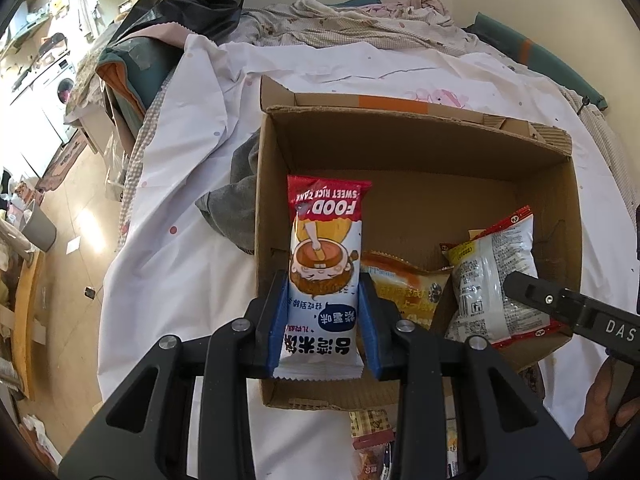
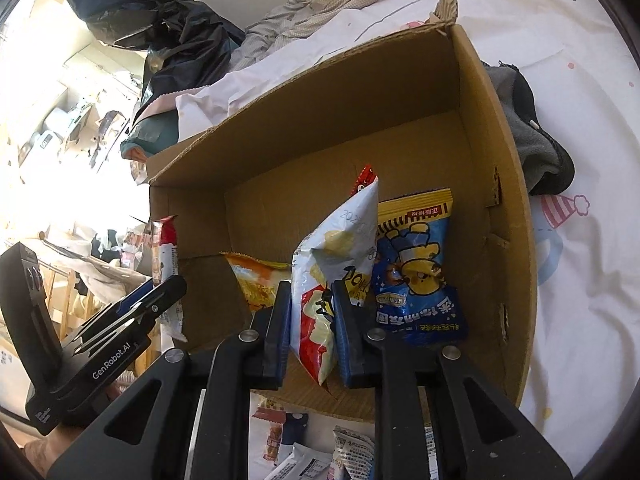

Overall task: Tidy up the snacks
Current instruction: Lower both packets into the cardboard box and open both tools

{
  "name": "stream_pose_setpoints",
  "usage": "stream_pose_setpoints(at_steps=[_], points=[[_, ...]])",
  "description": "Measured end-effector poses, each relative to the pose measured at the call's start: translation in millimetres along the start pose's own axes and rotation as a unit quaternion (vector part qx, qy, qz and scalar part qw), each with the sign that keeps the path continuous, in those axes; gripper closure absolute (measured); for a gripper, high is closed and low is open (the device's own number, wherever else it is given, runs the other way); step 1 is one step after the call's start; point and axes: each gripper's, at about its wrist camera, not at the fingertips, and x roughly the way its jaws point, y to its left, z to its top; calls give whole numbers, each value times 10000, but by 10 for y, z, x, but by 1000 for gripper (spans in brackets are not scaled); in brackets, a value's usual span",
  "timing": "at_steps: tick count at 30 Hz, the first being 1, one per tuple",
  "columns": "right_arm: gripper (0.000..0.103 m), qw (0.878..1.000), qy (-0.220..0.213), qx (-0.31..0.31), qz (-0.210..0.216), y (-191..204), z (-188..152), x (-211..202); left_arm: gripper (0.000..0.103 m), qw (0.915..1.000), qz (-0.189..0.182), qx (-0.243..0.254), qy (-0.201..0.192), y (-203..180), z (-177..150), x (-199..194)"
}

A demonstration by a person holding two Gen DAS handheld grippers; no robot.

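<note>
Snacks fill a cardboard box (image 1: 416,152) on a white bedsheet (image 1: 180,240). At the box's left wall the left tool (image 1: 323,320) pinches a rice cake packet (image 1: 326,240) printed "FOOD" and "SWEET RICE CAKE", upside down, held above the box's left side. Beside it an orange packet (image 1: 404,284) lies inside. Further right, the right tool (image 2: 310,332) pinches a white and red chip bag (image 2: 340,256) over the box, just beside a blue packet (image 2: 416,264) with a yellow cartoon character. "GenRobot.AI" marks the left tool's side.
</note>
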Motion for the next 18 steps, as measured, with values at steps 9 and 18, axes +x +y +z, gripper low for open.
stream_pose_setpoints(at_steps=[9, 18], points=[[39, 9990, -305, -12, -314, 8, 21, -93, 22, 10000, -47, 49, -39, -58, -41, -52], [29, 9980, -530, -69, -348, 42, 67, -193, 20, 9998, -151, -102, -106, 0, -32, -74]])
